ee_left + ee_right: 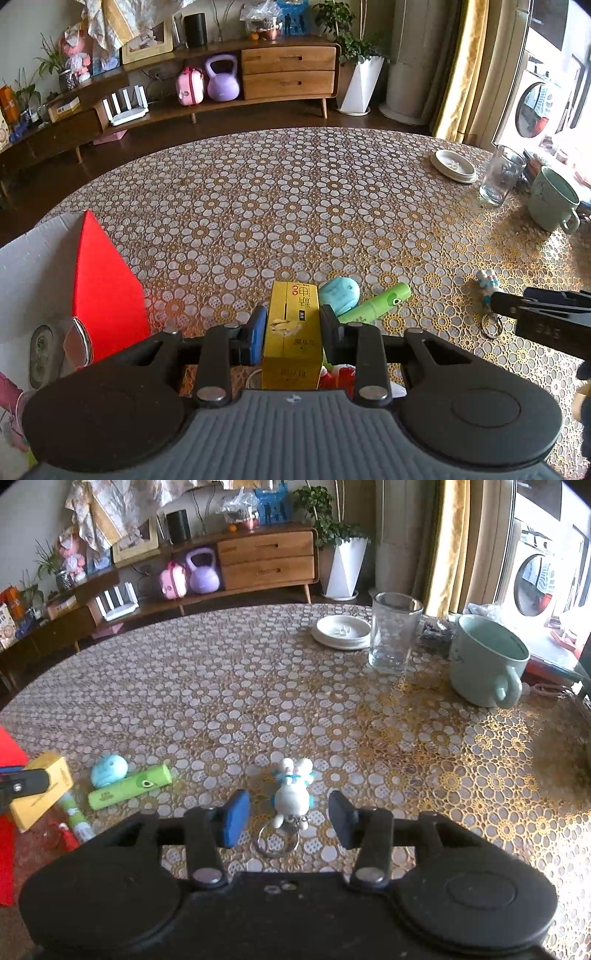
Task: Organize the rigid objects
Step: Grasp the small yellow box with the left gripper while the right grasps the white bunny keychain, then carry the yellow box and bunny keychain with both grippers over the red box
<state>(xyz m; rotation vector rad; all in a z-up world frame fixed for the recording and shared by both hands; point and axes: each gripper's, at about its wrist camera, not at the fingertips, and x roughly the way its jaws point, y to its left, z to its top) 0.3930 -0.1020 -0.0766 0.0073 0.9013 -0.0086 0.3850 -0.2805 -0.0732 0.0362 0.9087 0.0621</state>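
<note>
Left claw (pixel 291 328) is clamped on yellow box (pixel 291 332), lifted near table's (pixel 332 206) front edge; box bottom hidden. Right claw (pixel 288 816) is apart w/ bunny keychain (pixel 291 797) between, not pinched.

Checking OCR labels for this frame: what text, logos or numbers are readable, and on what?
Yellow box in the left tool: red and dark Chinese characters, too blurred and turned to quote.
Green tube: a small dark logo, no readable words.
Right tool's arm: embossed marks, unreadable.
Shelf boxes: print too small.
Nothing reads clearly enough to quote.
</note>
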